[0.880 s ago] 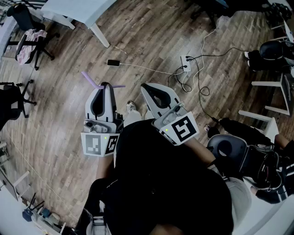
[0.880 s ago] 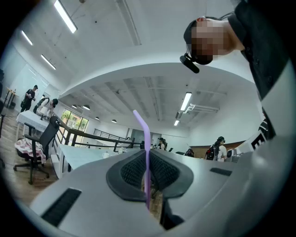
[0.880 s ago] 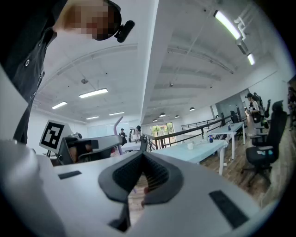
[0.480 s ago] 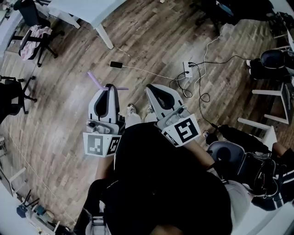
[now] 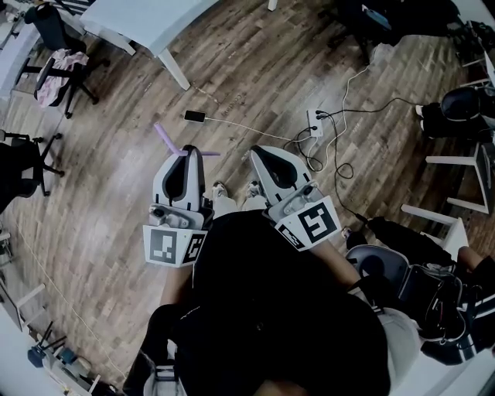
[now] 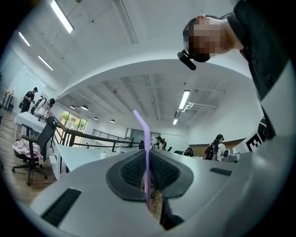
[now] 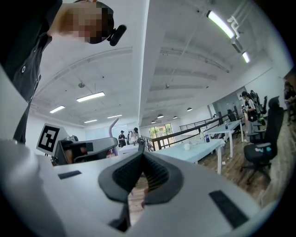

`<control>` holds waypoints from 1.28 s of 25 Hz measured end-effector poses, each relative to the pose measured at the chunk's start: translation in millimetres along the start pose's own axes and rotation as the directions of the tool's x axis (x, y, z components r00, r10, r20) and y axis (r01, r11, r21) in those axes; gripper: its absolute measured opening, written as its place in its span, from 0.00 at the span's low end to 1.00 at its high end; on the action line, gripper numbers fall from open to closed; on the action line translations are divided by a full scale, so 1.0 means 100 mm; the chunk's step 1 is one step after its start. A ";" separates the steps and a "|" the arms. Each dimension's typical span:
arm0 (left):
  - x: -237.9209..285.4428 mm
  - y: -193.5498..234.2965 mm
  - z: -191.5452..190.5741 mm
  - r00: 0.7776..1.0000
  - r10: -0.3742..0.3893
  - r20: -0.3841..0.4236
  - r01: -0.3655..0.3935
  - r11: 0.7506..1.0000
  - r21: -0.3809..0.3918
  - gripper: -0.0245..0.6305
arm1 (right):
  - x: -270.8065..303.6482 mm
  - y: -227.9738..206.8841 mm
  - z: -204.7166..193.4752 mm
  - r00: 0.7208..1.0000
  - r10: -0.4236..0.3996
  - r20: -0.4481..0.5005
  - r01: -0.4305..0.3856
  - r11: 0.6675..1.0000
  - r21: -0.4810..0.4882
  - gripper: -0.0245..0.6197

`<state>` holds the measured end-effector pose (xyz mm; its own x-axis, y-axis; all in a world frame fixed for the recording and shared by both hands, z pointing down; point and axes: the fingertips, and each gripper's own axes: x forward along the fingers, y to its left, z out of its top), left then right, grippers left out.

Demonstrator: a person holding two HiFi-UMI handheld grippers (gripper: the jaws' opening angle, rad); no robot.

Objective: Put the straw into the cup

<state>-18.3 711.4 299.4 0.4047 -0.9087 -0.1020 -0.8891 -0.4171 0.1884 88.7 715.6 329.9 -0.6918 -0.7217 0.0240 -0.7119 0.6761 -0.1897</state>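
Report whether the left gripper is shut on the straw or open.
Shut: the left gripper pinches the purple straw between its closed jaws.

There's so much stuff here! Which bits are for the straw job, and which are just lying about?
For the job:
- straw, clamped in the left gripper
- right gripper, shut and empty
- no cup can be made out

Just lying about:
- phone on the floor
- power strip
- chair with clothes on it
- table
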 end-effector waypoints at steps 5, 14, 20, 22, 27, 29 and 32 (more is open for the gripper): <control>0.08 -0.13 -0.01 1.000 0.011 0.020 -0.011 1.000 0.008 0.08 | -0.18 -0.19 0.00 1.000 -0.018 0.007 0.018 1.000 0.001 0.05; 0.38 -0.17 -0.03 0.999 -0.006 0.033 0.005 1.000 0.020 0.08 | -0.22 -0.57 0.06 0.997 -0.075 0.011 0.075 0.997 0.008 0.05; 0.73 -0.09 -0.16 0.999 -0.038 0.022 0.038 0.999 0.008 0.08 | -0.04 -0.80 0.07 0.995 -0.095 0.003 0.095 0.995 -0.013 0.05; 0.87 -0.04 -0.19 0.999 -0.051 0.018 0.051 0.999 0.003 0.08 | 0.05 -0.88 0.07 0.995 -0.100 0.002 0.100 0.995 -0.007 0.05; 1.28 0.17 -0.27 0.997 -0.073 0.005 0.073 0.997 -0.019 0.08 | 0.41 -1.08 0.06 0.995 -0.102 -0.007 0.102 0.995 0.004 0.05; 1.45 0.23 -0.29 0.997 -0.083 0.000 0.083 0.996 -0.024 0.08 | 0.57 -1.18 0.06 0.995 -0.103 -0.014 0.103 0.995 0.013 0.05; 1.73 0.41 -0.26 0.996 -0.094 -0.003 0.094 0.995 -0.025 0.08 | 0.86 -1.30 0.13 0.995 -0.098 -0.011 0.098 0.995 0.003 0.05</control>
<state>20.9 537.1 315.3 0.4875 -0.8653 -0.1163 -0.8414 -0.5012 0.2020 123.4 563.2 343.7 -0.6200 -0.7828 0.0535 -0.7759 0.6016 -0.1899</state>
